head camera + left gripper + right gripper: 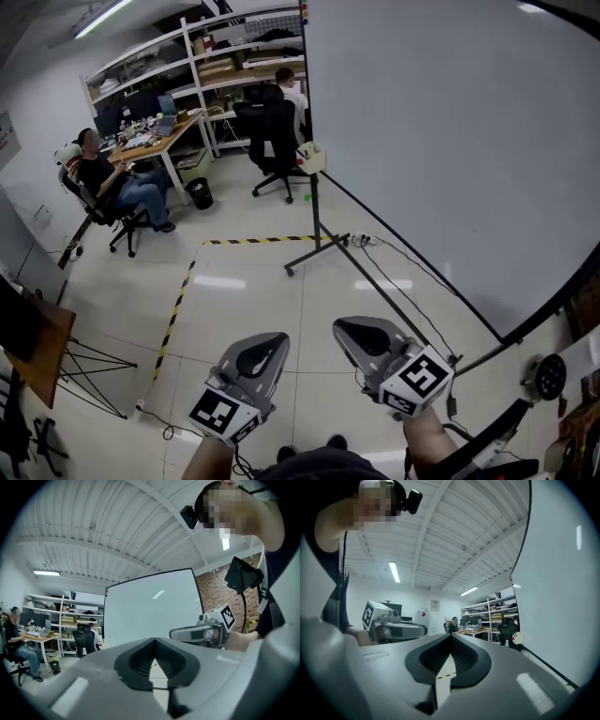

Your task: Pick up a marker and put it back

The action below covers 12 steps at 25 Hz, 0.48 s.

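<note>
At 6 o'clock in the head view, the left gripper (279,339) and the right gripper (340,327) hang side by side above the floor (244,281), each with its jaws closed tip to tip on nothing. Farther out at 1 o'clock stands the whiteboard (450,141). A small box (312,157) sits at its left edge near 12 o'clock, and any marker there is too small to make out. Farthest, at 10 o'clock, a person (108,178) sits by a desk (155,141).

We see the left gripper (272,342) and right gripper (349,328) in pale grey, their fingers (459,656) ribbed black, each cube (417,377) bearing black-and-white square markers. The whiteboard (450,141) is plain white, the floor (244,300) pale glossy grey with yellow-and-black striped tape (258,240), the office chair (274,141) black, and the brick wall (213,595) reddish-brown.
</note>
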Each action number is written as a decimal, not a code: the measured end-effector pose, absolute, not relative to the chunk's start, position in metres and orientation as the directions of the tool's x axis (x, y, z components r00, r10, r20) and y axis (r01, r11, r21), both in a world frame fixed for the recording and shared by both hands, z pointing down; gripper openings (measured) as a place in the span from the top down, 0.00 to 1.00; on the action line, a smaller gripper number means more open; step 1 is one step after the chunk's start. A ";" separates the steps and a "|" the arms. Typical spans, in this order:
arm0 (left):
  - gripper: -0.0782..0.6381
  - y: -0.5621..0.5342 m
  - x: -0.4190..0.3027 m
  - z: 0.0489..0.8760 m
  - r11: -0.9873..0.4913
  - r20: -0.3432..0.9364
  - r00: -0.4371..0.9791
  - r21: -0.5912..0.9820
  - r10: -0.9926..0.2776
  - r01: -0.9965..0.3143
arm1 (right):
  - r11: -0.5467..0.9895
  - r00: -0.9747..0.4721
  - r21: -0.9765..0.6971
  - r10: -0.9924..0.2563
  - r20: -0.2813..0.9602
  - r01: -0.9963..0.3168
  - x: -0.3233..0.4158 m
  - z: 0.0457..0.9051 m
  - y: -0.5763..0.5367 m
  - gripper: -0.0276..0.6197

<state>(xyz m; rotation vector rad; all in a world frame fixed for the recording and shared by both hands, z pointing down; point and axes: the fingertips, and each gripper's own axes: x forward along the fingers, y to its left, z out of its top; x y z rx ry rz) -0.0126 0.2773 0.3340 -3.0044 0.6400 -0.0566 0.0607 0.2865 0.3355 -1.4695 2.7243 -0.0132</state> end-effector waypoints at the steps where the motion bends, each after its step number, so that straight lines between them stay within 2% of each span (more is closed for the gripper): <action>1: 0.88 0.280 -0.022 0.335 -0.909 0.022 0.911 -0.075 -0.412 -0.410 | 0.540 -0.538 -0.039 -0.842 -0.049 -0.841 0.056 0.334 0.288 0.96; 12: 0.88 0.282 -0.114 0.354 -0.913 0.031 0.912 -0.035 -0.408 -0.407 | 0.476 -0.476 0.025 -0.879 0.003 -0.879 -0.032 0.345 0.297 0.96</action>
